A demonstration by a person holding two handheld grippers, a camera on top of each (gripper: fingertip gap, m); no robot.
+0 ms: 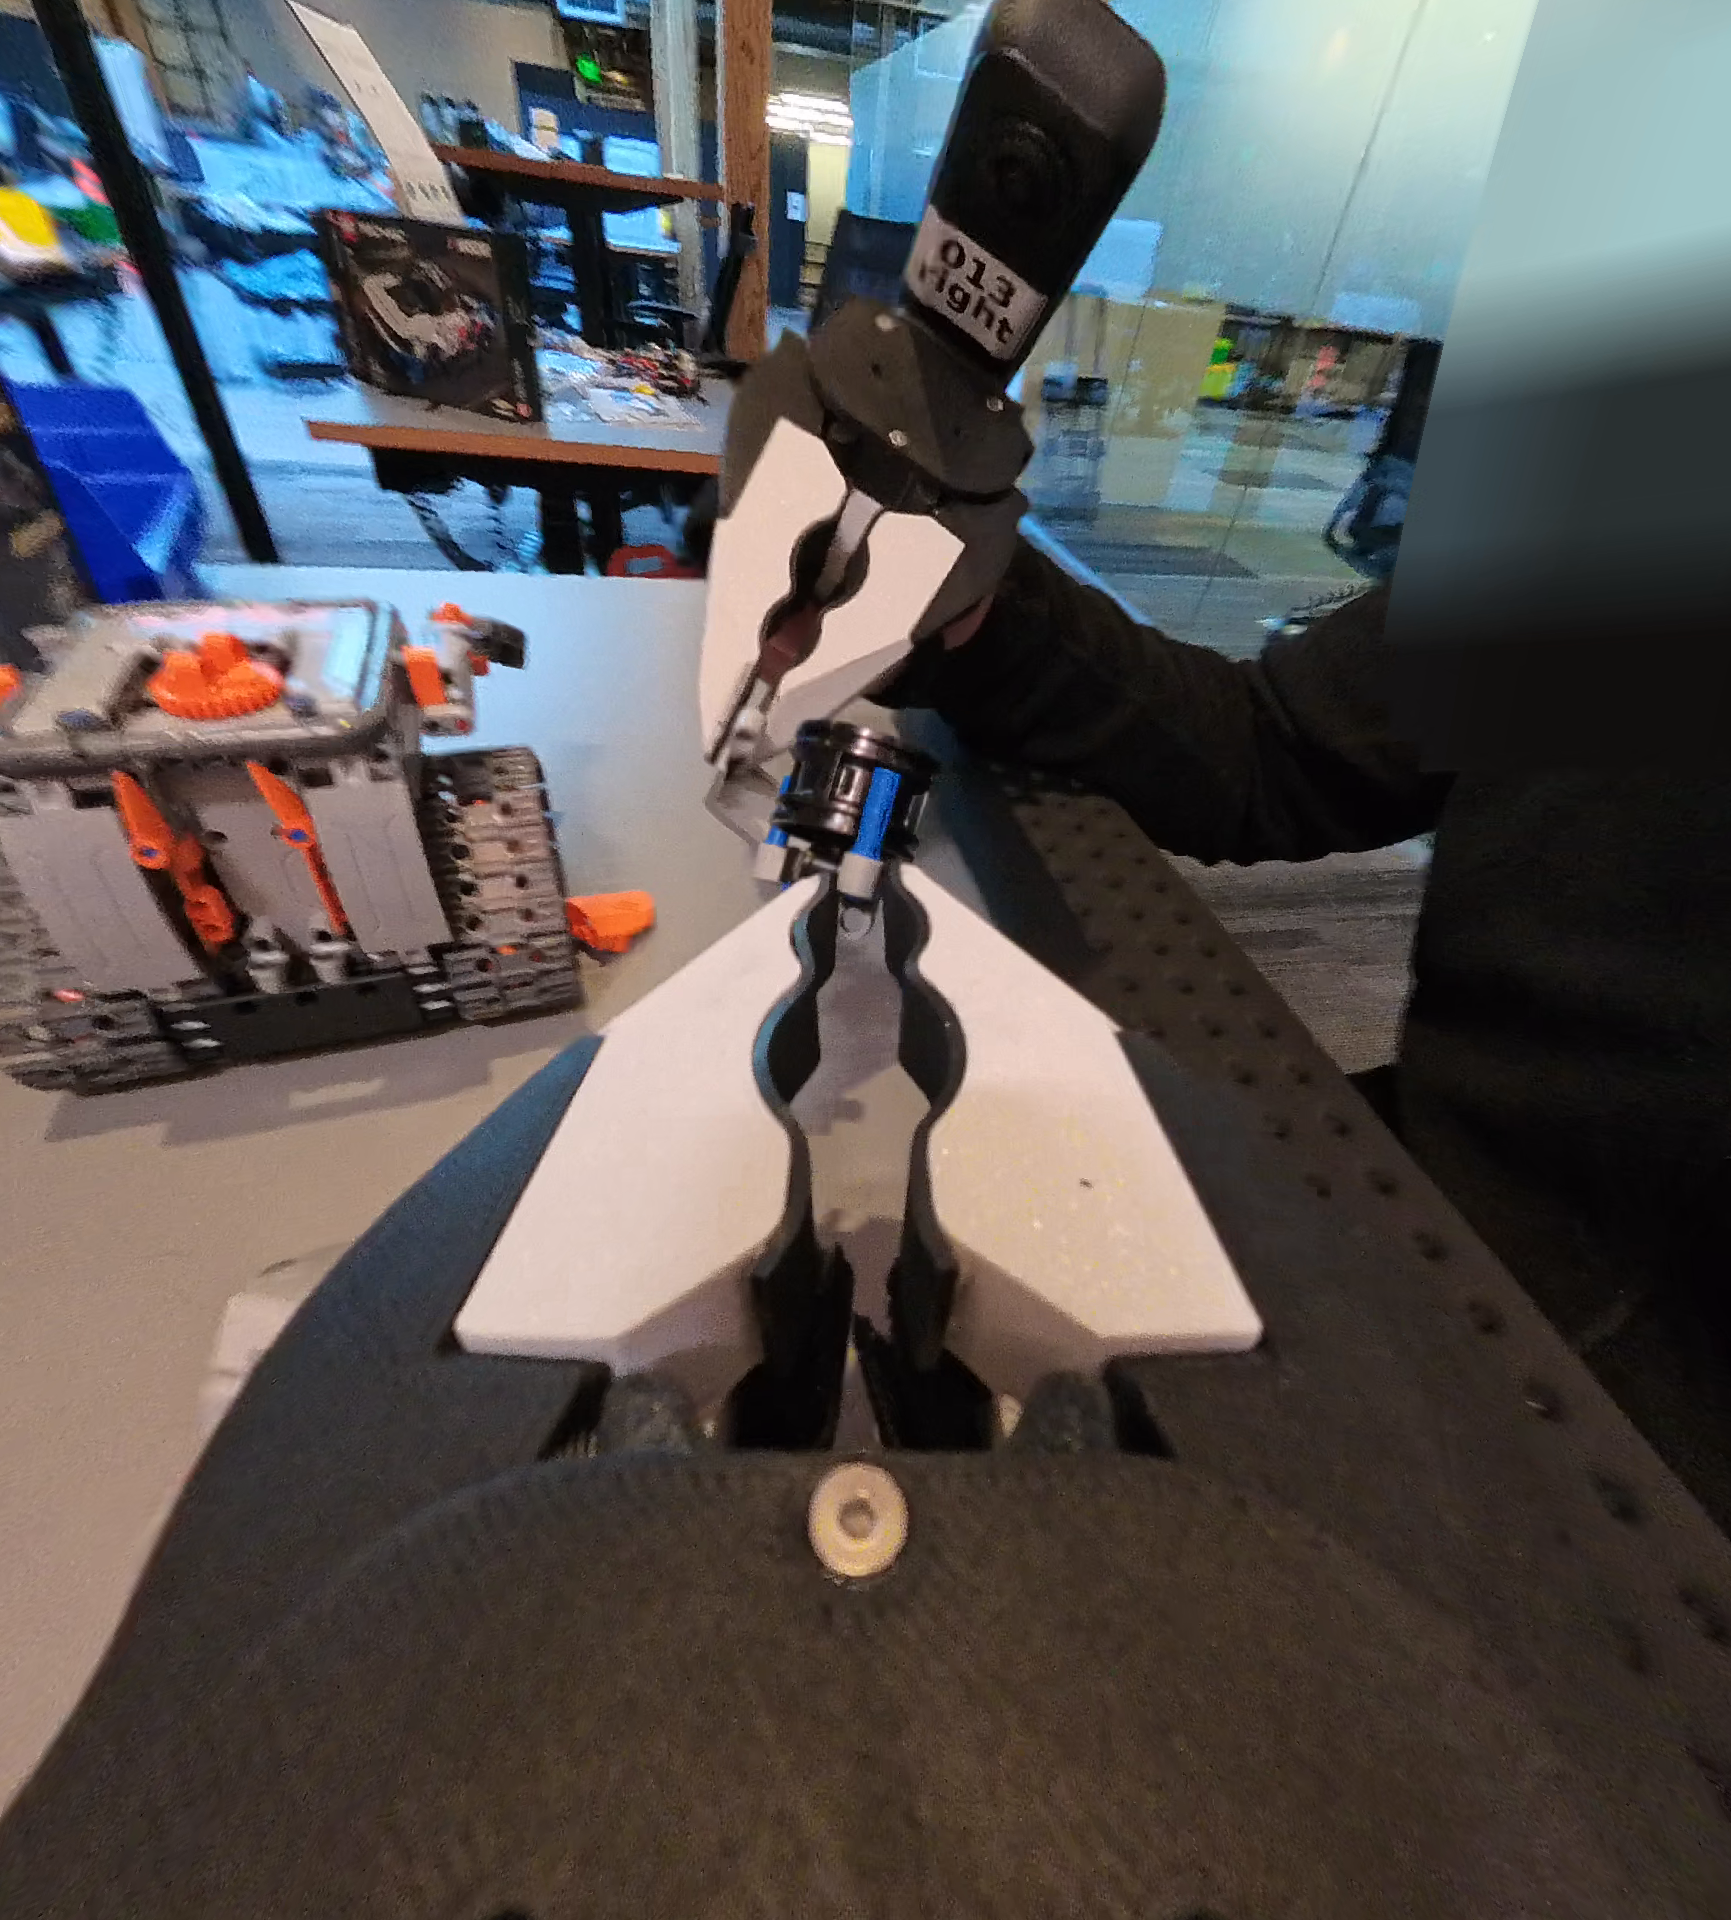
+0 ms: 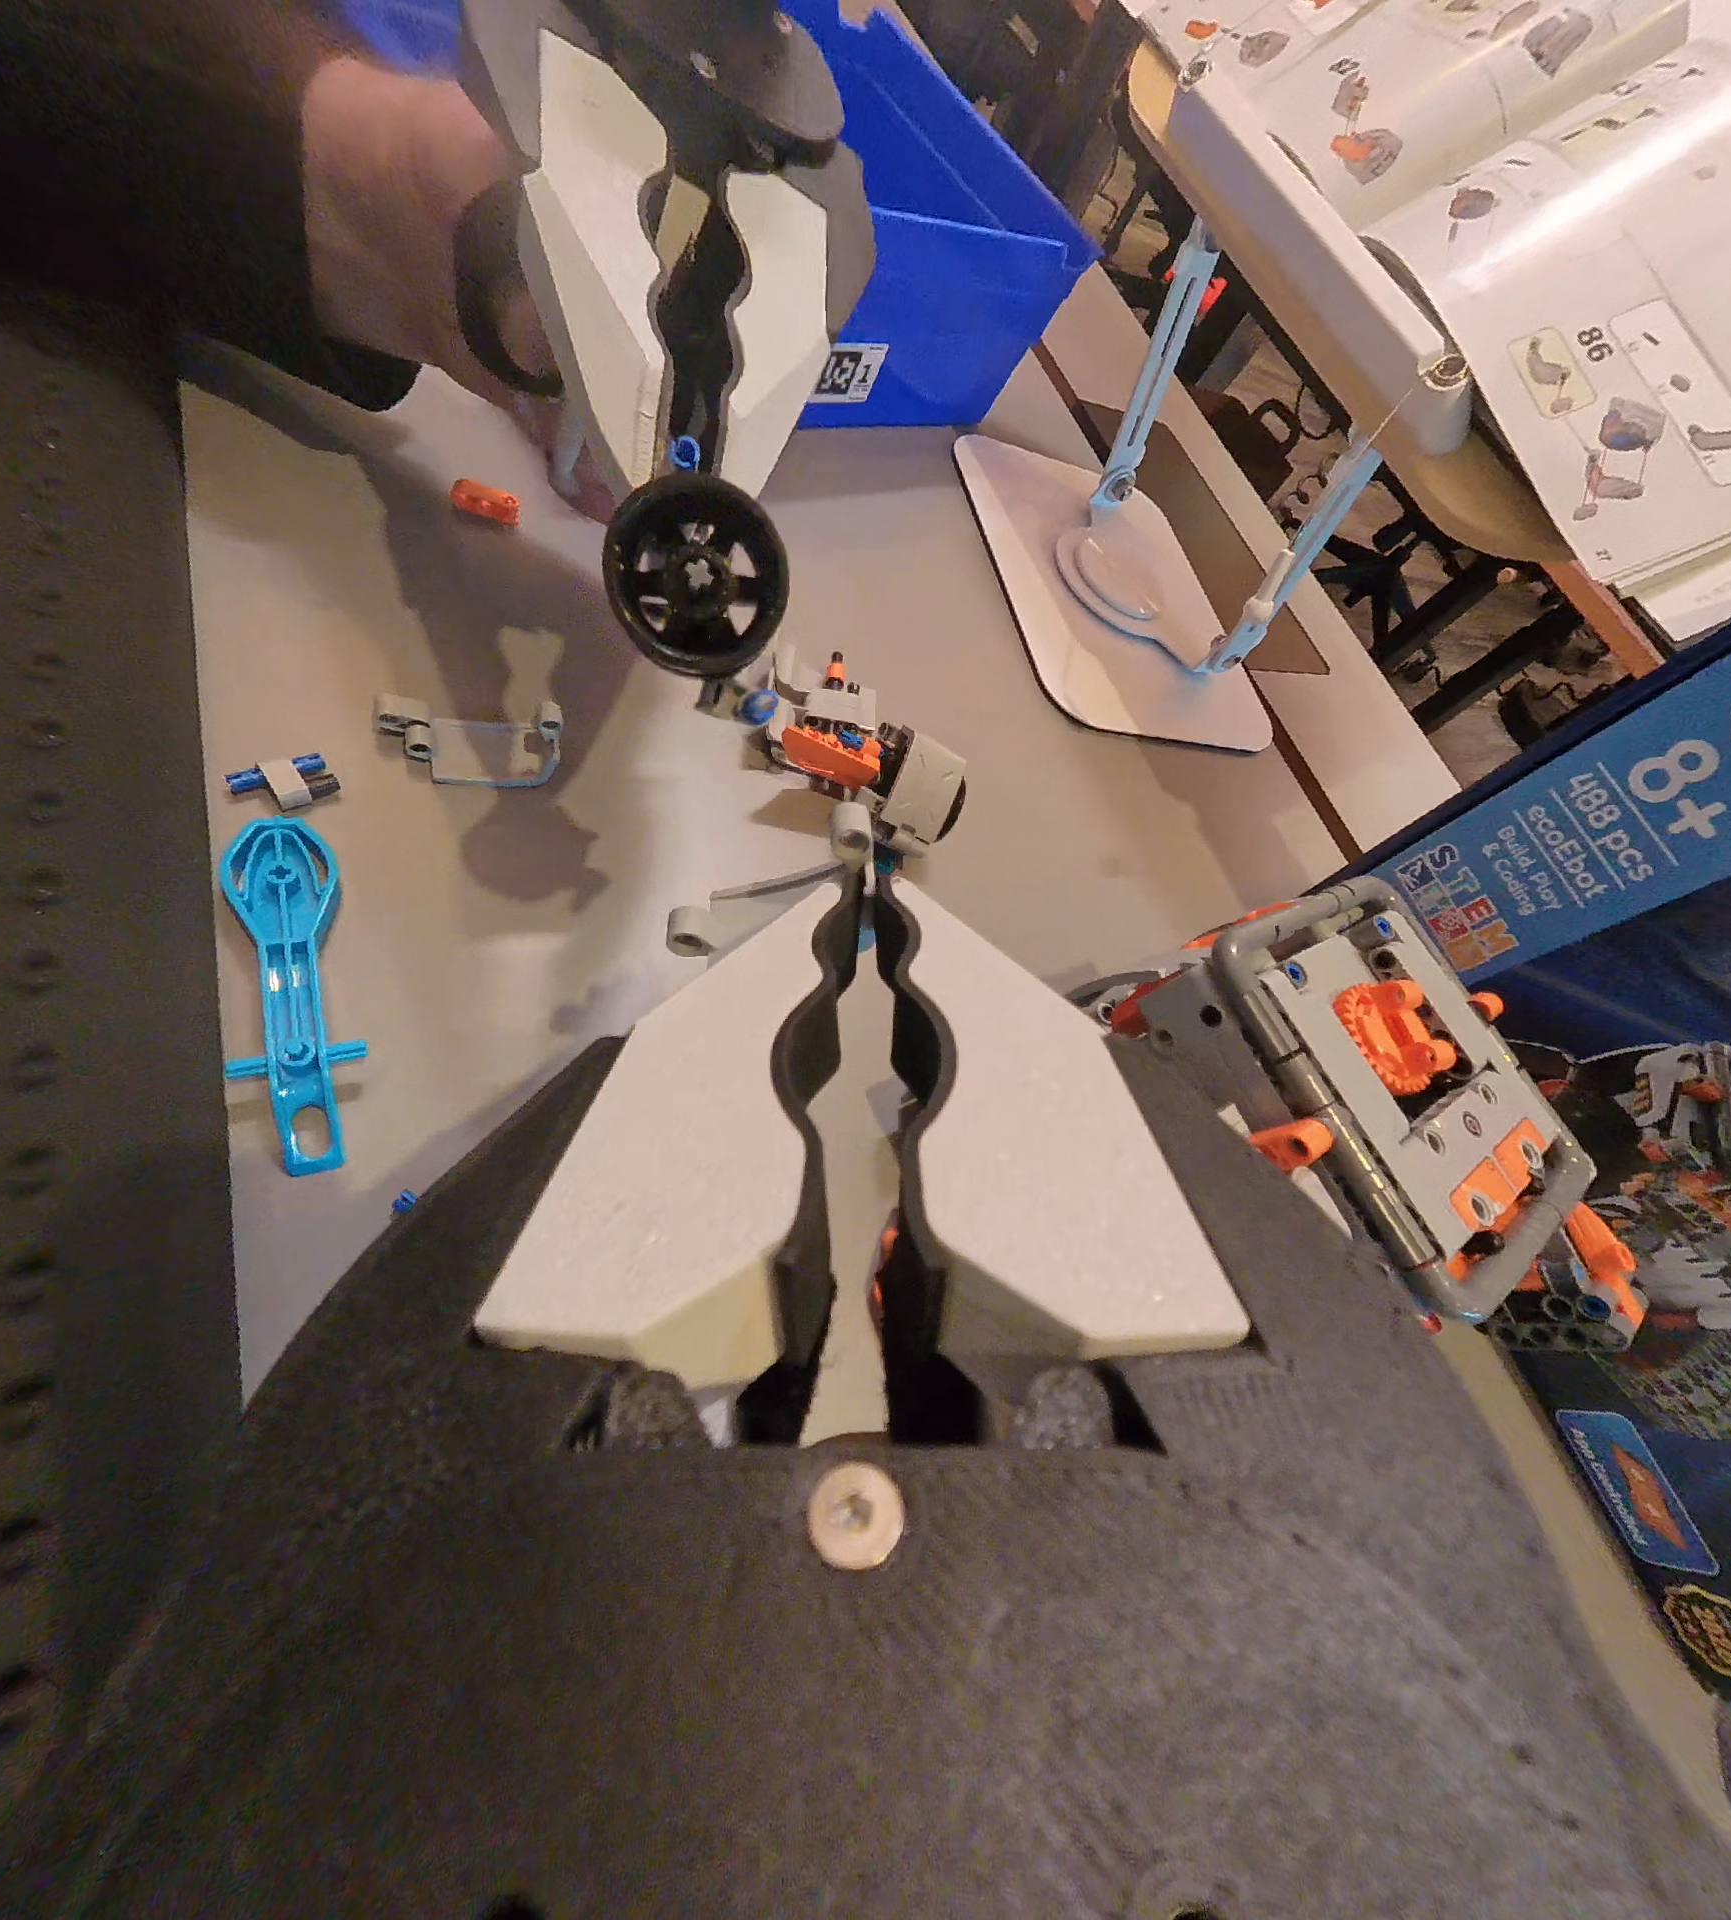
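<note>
Gripping a small black plastic wheel assembly with blue pins (image 1: 845, 805), the left claw (image 1: 856, 914) is nearly closed — the right claw (image 2: 866, 883) pinches a grey angled beam piece (image 2: 757, 899) above the grey surface (image 2: 1048, 831).

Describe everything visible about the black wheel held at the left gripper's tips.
The black wheel is a small glossy plastic hub with spokes around a cross-shaped axle hole. In the left wrist view it sits on blue and grey connector pieces, pinched by the left gripper. It hangs above the table, face towards the right wrist camera. The right gripper is close beside it; contact is unclear.
</note>
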